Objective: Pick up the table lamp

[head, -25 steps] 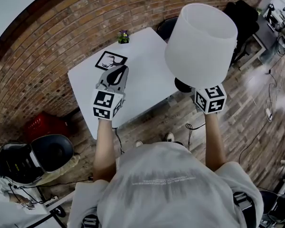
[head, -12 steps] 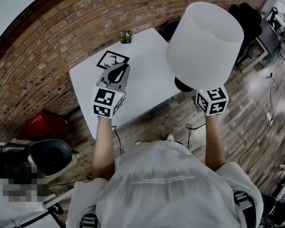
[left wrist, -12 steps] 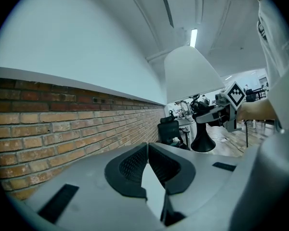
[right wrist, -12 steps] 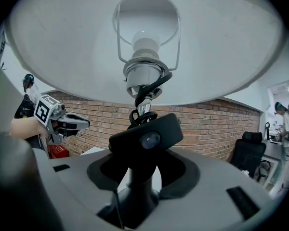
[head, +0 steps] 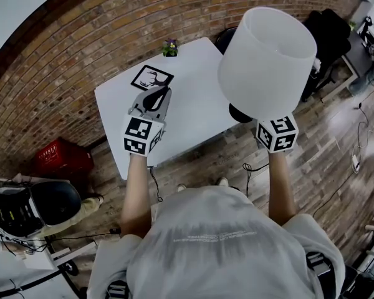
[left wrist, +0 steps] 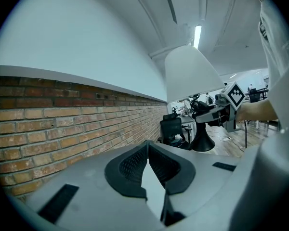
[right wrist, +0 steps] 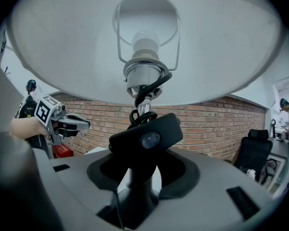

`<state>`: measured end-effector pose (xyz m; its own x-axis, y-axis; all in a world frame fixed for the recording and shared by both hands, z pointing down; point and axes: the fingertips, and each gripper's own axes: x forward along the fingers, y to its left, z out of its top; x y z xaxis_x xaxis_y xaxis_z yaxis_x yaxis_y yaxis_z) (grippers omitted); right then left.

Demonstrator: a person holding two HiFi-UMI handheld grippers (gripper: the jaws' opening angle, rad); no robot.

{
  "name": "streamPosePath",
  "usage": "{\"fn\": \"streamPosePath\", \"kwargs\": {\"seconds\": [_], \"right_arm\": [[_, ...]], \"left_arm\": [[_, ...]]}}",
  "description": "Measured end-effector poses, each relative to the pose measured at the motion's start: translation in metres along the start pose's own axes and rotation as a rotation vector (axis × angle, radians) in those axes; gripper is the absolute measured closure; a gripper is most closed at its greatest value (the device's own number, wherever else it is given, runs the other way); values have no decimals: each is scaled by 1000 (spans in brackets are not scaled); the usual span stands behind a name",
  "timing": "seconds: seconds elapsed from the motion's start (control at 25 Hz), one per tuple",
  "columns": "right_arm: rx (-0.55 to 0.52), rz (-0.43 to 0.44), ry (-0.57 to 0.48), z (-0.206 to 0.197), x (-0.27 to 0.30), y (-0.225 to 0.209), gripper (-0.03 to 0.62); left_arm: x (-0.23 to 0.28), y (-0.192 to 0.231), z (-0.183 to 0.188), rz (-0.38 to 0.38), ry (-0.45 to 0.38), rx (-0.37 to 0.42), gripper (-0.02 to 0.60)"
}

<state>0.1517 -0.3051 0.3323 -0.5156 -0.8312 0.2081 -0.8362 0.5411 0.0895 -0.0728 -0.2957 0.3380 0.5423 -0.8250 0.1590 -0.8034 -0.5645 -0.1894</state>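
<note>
Bright, even, diffuse indoor lighting; casts only faint, soft shadows on the worktop (head: 193, 104). Lit from above: ceiling strip light (left wrist: 197, 36) burning white in the left gripper view, slightly blown out. Glare patch on the wooden floor (head: 336, 104) at the head view's right. Near overexposure on the outside of the table lamp (head: 268, 61) shade; grades from white to grey inside in the right gripper view. Heavy fisheye distortion everywhere: bends the brick wall (head: 81, 48) into an arc, leaves black corners in both gripper views. Soft and out of focus close to the lens: left tool (left wrist: 147, 150) and right tool (right wrist: 140, 170); backgrounds acceptably sharp.
</note>
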Motion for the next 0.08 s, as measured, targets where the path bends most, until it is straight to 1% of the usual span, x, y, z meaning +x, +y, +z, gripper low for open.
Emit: {"fn": "streamPosePath", "kwargs": {"seconds": [0.08], "right_arm": [[8,7,0,-1,2,-2,421]], "left_arm": [[2,0,-2,4,7,-4,561]]}}
